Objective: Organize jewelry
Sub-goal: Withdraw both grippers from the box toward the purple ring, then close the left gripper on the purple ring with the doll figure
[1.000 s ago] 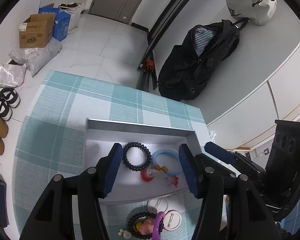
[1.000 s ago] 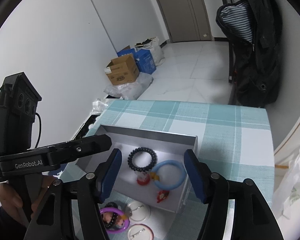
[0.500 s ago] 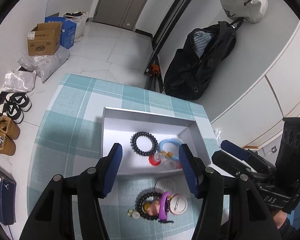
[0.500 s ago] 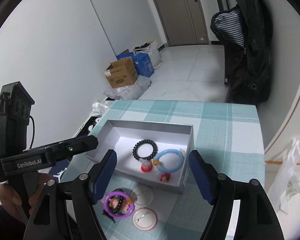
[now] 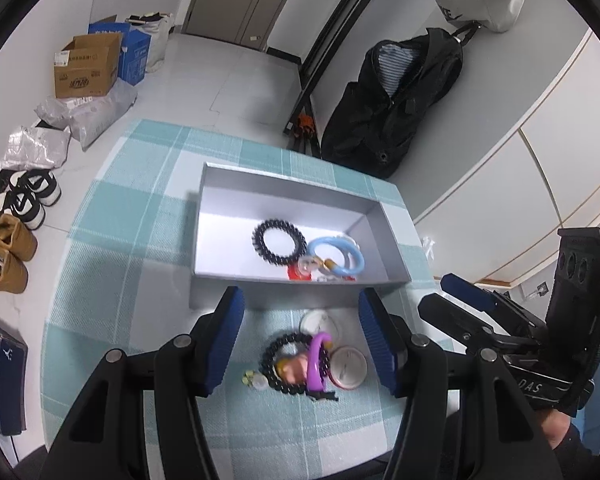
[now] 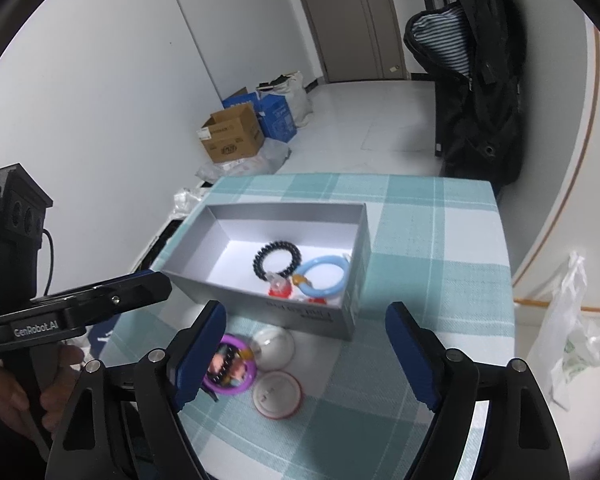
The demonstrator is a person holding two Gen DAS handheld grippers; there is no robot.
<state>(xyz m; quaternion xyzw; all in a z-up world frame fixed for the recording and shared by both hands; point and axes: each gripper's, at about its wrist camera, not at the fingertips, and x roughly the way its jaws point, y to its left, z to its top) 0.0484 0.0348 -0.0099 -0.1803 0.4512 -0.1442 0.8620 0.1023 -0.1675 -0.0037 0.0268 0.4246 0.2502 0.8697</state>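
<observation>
Left wrist view, left tool (image 5: 300,332): I saw its blue pads spread with nothing pinched, hanging above the loose jewelry on the desk (image 5: 112,264).
Left wrist view, grey box (image 5: 204,240): it sat on the checked cloth beyond the pads, holding a black bead bracelet (image 5: 278,241), a light blue bangle (image 5: 337,258) just beside it and small red pieces at the near wall.
Left wrist view, loose pile: a second black bead bracelet (image 5: 284,360), a purple ring (image 5: 318,358) and a round badge (image 5: 348,366) lay touching in front of the box.
Left wrist view, right tool (image 5: 460,300): it showed at the right edge, beside the box.
Right wrist view, right tool (image 6: 304,354): I saw its jaws opening, wide apart, nothing between the pads.
Right wrist view, desk items: the purple ring (image 6: 230,368) lay by the left pad, and two round badges (image 6: 278,394) sat near the box (image 6: 340,320).
Right wrist view, left tool (image 6: 100,300): held in a hand (image 6: 20,392) at the left.
</observation>
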